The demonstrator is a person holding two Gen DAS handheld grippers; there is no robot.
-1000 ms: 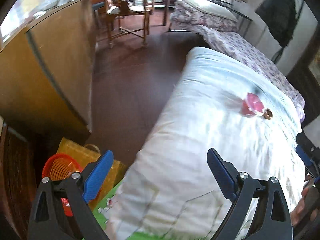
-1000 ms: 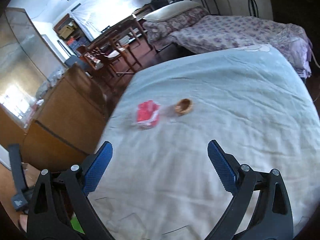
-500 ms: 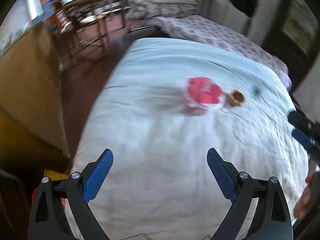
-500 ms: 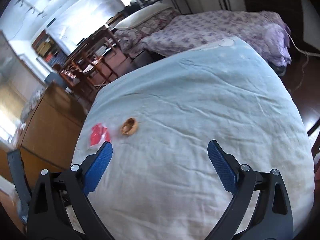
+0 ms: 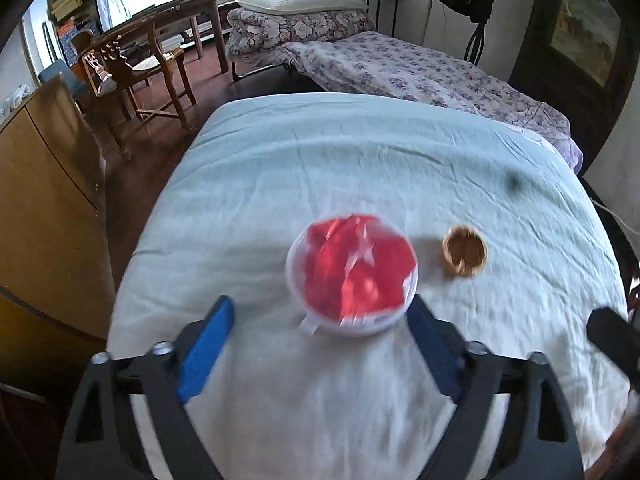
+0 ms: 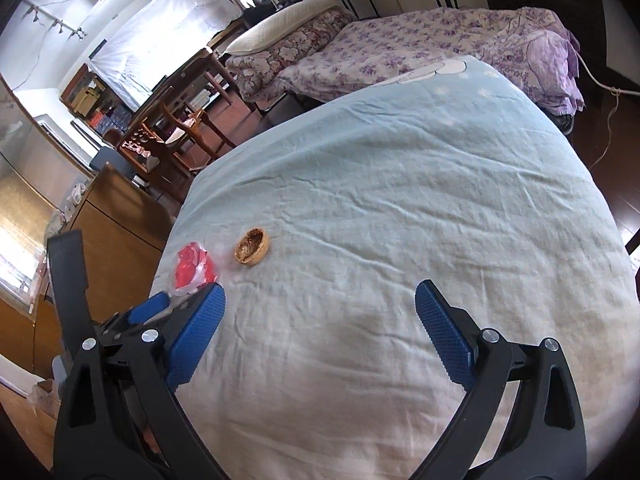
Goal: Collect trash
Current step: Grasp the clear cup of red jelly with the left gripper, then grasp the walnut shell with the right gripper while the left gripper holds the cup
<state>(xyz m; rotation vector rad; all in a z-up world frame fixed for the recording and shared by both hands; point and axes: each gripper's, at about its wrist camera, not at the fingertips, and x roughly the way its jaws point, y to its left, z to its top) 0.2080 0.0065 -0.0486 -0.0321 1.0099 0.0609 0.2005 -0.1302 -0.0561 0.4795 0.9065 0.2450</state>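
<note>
A clear plastic cup stuffed with red wrapper (image 5: 352,272) lies on the pale blue bedcover (image 5: 360,152). A brown walnut half-shell (image 5: 464,256) sits just to its right. My left gripper (image 5: 320,344) is open and hovers right before the cup, its right finger close to the cup's rim. In the right wrist view the cup (image 6: 194,268) and the shell (image 6: 251,247) lie at the bed's left side. My right gripper (image 6: 320,328) is open and empty over the bed's middle. The left gripper (image 6: 156,308) shows beside the cup.
A wooden cabinet (image 5: 44,200) stands left of the bed. A wooden chair (image 5: 136,68) and table stand beyond it. A second bed with a floral cover (image 5: 420,72) lies behind. A dark spot (image 5: 514,182) marks the bedcover at right.
My left gripper swung from the floor side onto the bed and closed in on the red cup. My right gripper drifted right, so the cup and shell moved to its left.
</note>
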